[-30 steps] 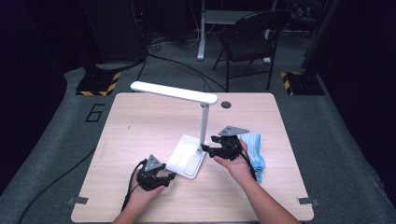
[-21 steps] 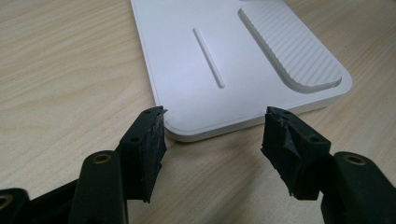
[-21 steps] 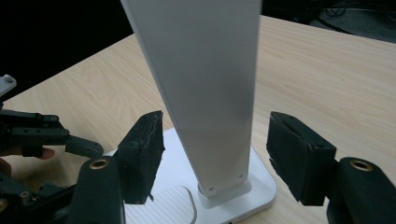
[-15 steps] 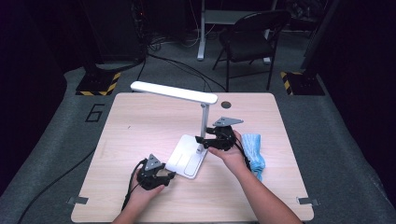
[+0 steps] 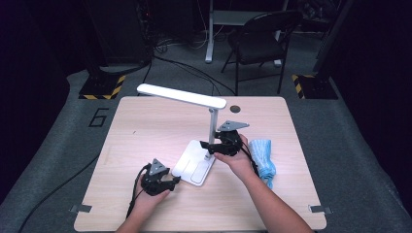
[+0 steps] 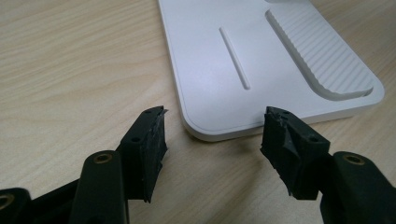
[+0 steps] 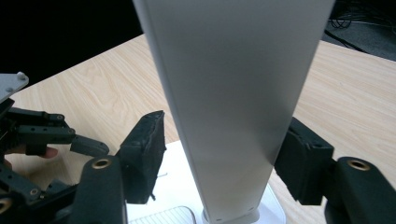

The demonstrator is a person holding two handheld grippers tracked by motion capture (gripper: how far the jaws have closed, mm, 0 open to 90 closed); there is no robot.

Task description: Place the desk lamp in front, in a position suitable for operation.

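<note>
A white desk lamp stands mid-table, with a flat base point(image 5: 194, 165), an upright post point(image 5: 212, 127) and a long head point(image 5: 182, 95). My right gripper point(image 5: 208, 145) reaches in from the right at the foot of the post. In the right gripper view the post point(image 7: 233, 93) stands between the jaws of this gripper point(image 7: 219, 135), open, with a thin gap at the left pad point(image 7: 145, 149). My left gripper point(image 5: 174, 181) rests on the table at the base's near left corner. It is open point(image 6: 215, 116), and the base corner point(image 6: 210, 74) lies just past its fingertips.
A folded blue cloth point(image 5: 263, 159) lies to the right of the lamp, beside my right forearm. A small dark round hole point(image 5: 235, 108) sits near the table's far edge. A chair point(image 5: 262, 39) stands on the floor beyond the table. My left gripper point(image 7: 37, 135) shows in the right gripper view.
My right gripper has moved left, away from the blue cloth and up to the lamp post, which now stands between its jaws. The left gripper has stayed where it was.
</note>
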